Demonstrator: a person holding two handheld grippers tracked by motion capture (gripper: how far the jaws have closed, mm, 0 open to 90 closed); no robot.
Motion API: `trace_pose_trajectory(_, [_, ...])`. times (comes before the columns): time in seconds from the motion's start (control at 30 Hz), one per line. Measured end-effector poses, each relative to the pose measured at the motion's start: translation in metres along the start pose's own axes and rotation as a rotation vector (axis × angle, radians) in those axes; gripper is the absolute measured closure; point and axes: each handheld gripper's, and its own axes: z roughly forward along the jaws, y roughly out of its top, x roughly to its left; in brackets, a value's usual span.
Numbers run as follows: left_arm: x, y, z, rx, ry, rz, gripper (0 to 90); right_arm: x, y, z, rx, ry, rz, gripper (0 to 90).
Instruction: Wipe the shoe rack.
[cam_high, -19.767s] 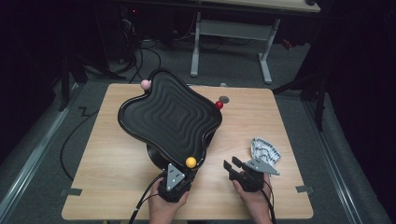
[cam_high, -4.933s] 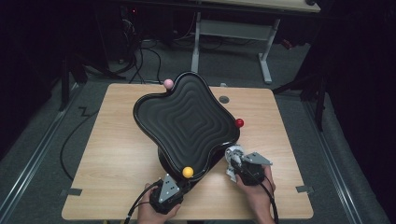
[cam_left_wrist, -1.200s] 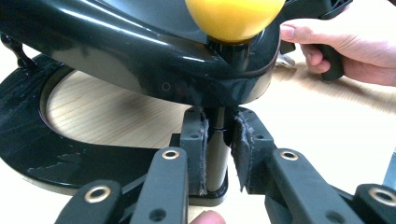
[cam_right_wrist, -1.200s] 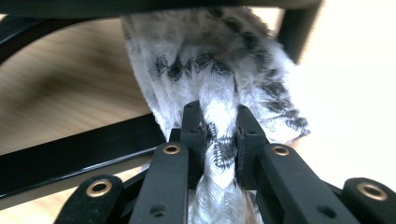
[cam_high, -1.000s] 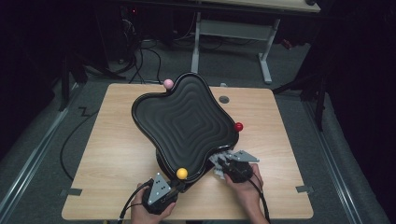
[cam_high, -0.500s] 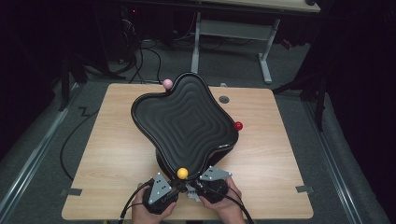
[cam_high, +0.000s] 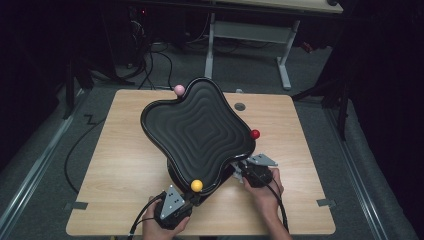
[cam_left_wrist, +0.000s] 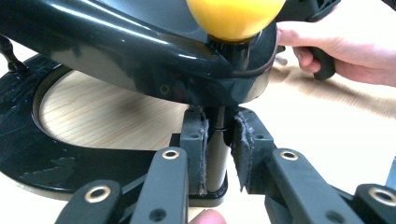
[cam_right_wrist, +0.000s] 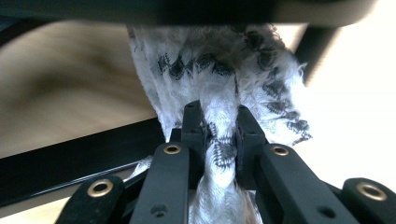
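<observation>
From the high view, a light wooden table (cam_high: 125, 165) stands on grey carpet in a dark room, a desk frame (cam_high: 280, 45) behind; the black wavy tray (cam_high: 197, 132) tilts on its stand near the front edge, left gripper (cam_high: 192, 200) below it, right gripper (cam_high: 240, 167) at its right side. In the left gripper view the jaws clamp the tray's black post (cam_left_wrist: 216, 154) under a yellow ball (cam_left_wrist: 233, 16). In the right gripper view the jaws pinch a white patterned cloth (cam_right_wrist: 217, 93) against the tray's underside.
</observation>
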Motion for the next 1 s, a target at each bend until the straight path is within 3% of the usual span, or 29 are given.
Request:
trace_pose_trajectory(0.07, [-0.001,0.0,0.001,-0.001,-0.001,-0.001,75.1,0.001,-0.002,-0.002,0.003,0.02,0.011,78.6])
trace_pose_trajectory(0.13, [-0.003,0.001,0.004,-0.003,-0.001,0.002,75.2,0.011,-0.007,-0.007,0.003,0.079,-0.013,78.5])
trace_pose_trajectory(0.2, [-0.007,0.003,0.009,-0.005,0.003,0.004,75.1,0.028,-0.014,-0.014,-0.004,0.166,-0.037,78.5])
trace_pose_trajectory(0.3, [-0.012,0.006,0.016,-0.006,0.006,0.007,75.1,0.06,-0.024,-0.026,-0.003,0.242,-0.09,78.6])
trace_pose_trajectory(0.43, [-0.014,0.01,0.023,0.0,-0.003,0.009,75.1,0.088,-0.028,-0.039,0.019,0.299,-0.143,78.8])
trace_pose_trajectory(0.5, [-0.015,0.012,0.026,0.0,-0.006,0.013,75.1,0.093,-0.03,-0.044,0.028,0.283,-0.144,79.1])
trace_pose_trajectory(0.63, [-0.02,0.014,0.033,-0.003,-0.018,0.018,75.1,0.081,-0.031,-0.049,0.046,0.306,-0.086,79.3])
trace_pose_trajectory(0.7, [-0.024,0.016,0.037,-0.005,-0.022,0.023,75.1,0.07,-0.032,-0.053,0.056,0.283,-0.073,79.3])
trace_pose_trajectory(0.83, [-0.03,0.018,0.046,-0.015,-0.017,0.021,75.0,0.038,-0.038,-0.063,0.06,0.197,-0.039,79.4])
trace_pose_trajectory(0.9, [-0.033,0.021,0.051,-0.015,-0.012,0.02,75.0,0.012,-0.039,-0.069,0.057,0.148,0.021,79.3])
trace_pose_trajectory(1.0, [-0.039,0.026,0.062,-0.016,-0.008,0.018,75.0,-0.018,-0.042,-0.075,0.069,0.054,0.07,79.2])
